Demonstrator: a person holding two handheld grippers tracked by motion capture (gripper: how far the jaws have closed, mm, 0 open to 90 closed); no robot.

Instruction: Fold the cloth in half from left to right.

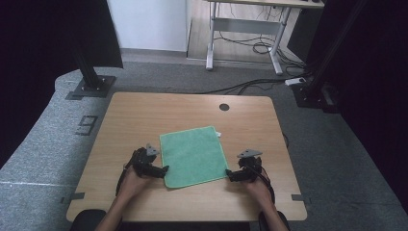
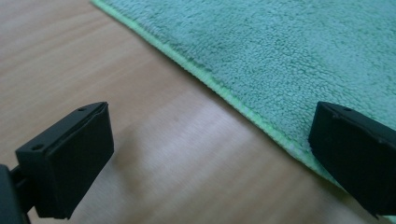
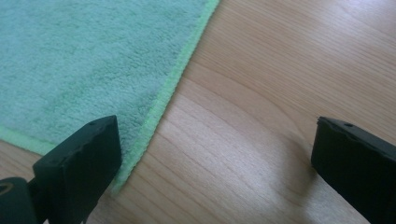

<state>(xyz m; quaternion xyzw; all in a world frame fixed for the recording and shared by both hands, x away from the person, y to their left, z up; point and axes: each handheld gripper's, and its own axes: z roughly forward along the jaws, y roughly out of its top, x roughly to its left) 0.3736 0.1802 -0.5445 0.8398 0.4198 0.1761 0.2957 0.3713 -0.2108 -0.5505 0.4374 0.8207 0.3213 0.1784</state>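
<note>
We saw a green cloth (image 1: pixel 194 156) lying flat on the table (image 1: pixel 144 110), near its middle and a bit toward the person's edge, turned slightly askew to the table's sides. The left gripper (image 1: pixel 162 170) sat at the cloth's near left corner, jaws spread wide, nothing between them but cloth edge and wood. In the left gripper view (image 2: pixel 210 154) one jaw hung over bare table (image 2: pixel 93 56) and the other over the cloth (image 2: pixel 289 51), the light-green hem running diagonally between them. The right gripper (image 1: pixel 230 174) was at the cloth's near right corner, also released, jaws wide apart. In the right gripper view (image 3: pixel 215 158) the left-hand jaw stood over the cloth's corner (image 3: pixel 84 65) and the other jaw over bare wood (image 3: pixel 280 60), with the hem passing between them. We could not tell whether either jaw tip touched the cloth or table. Both hands came in from the bottom edge, left hand (image 1: pixel 131 182) and right hand (image 1: pixel 257 187) each behind its gripper, well apart with the cloth between. A small white tag (image 1: pixel 218 134) stuck out at the cloth's far right corner. A dark round hole (image 1: pixel 224 107) sat in the table near the far edge, well clear of the cloth. Beyond the table lay grey floor (image 1: pixel 159 77) with cables (image 1: pixel 250 85) and a desk frame (image 1: pixel 245 33).
</note>
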